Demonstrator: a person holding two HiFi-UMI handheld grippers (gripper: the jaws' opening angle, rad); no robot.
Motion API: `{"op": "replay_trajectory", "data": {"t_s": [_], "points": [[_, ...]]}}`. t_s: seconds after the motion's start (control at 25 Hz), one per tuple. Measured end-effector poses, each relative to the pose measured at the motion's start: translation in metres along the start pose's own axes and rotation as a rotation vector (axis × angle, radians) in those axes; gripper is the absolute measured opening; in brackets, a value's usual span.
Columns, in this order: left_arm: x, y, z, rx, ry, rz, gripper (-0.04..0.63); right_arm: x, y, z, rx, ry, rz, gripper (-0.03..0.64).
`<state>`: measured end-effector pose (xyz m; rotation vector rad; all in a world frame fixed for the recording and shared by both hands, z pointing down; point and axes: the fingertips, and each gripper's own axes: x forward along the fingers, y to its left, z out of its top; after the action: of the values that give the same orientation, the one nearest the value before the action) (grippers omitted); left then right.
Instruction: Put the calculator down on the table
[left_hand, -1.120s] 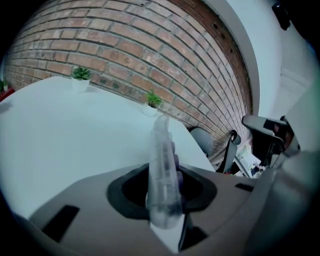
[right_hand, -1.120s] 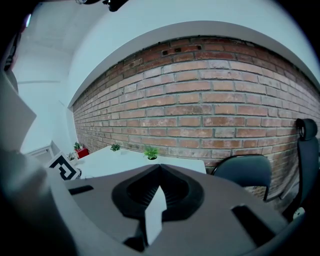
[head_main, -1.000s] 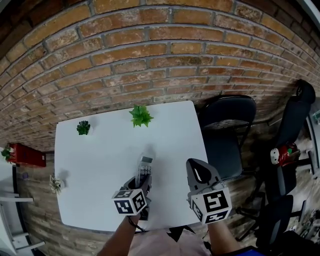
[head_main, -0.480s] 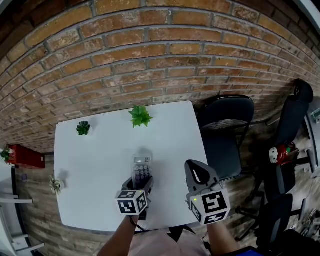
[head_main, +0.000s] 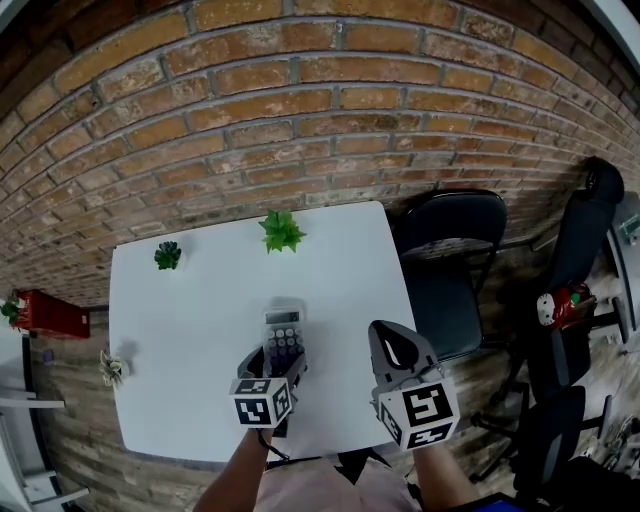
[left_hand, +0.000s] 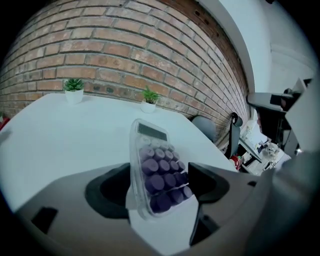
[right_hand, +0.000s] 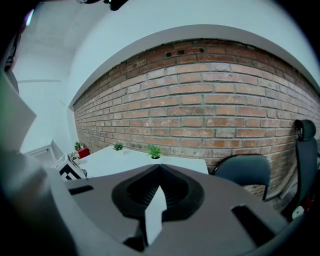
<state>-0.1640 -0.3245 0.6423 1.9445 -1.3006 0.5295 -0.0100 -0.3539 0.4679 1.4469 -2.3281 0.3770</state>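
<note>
The calculator (head_main: 283, 335) was on the white worktop (head_main: 200, 300), close to its near edge, with its display end pointing away toward the brick wall (head_main: 300, 100) and its near end between the jaws of the left tongs (head_main: 275, 362). In the left gripper view the calculator (left_hand: 157, 170) showed a clear casing, purple keys and a grey display at its far end. It looked tipped a little about its long axis, and whether its whole back rested flat on the worktop (left_hand: 60, 130) could not be told. The left tongs (left_hand: 160, 172) were opening, their jaws standing wide. The right jaw was just clear of the casing and the left jaw was right beside its other edge, with neither pad seen to press on it.

The right tongs (head_main: 395, 345) hovered just beside the left ones, over the worktop's near right corner. In the right gripper view the right tongs (right_hand: 159, 187) had their jaws drawn together at the tips, with nothing held between them.

Farther back on the worktop stood a leafy green plant (head_main: 281, 232) near the far edge and a darker small plant (head_main: 167, 256) toward the far left corner. A dark chair (head_main: 455, 250) stood off the worktop's right side, against the wall
</note>
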Motion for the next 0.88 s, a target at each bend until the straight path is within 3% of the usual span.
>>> {"op": "replay_trajectory", "data": {"t_s": [0.32,0.52,0.72,0.8,0.88], "points": [[-0.022,0.007,0.012,0.092,-0.064,0.061,0.364,-0.005,0.004,0.003,-0.009,-0.013,0.004,0.003],[-0.068,-0.016,0.063,0.142,-0.260,0.060,0.362,-0.008,0.014,0.018,-0.025,-0.058,0.035,0.003],[-0.126,-0.058,0.134,0.168,-0.485,0.018,0.340,-0.020,0.027,0.059,-0.068,-0.156,0.073,0.003],[-0.155,-0.071,0.161,0.191,-0.581,0.036,0.299,-0.027,0.034,0.079,-0.095,-0.205,0.090,0.003],[-0.185,-0.079,0.185,0.216,-0.681,0.078,0.189,-0.034,0.039,0.099,-0.123,-0.253,0.105,0.003]]}}
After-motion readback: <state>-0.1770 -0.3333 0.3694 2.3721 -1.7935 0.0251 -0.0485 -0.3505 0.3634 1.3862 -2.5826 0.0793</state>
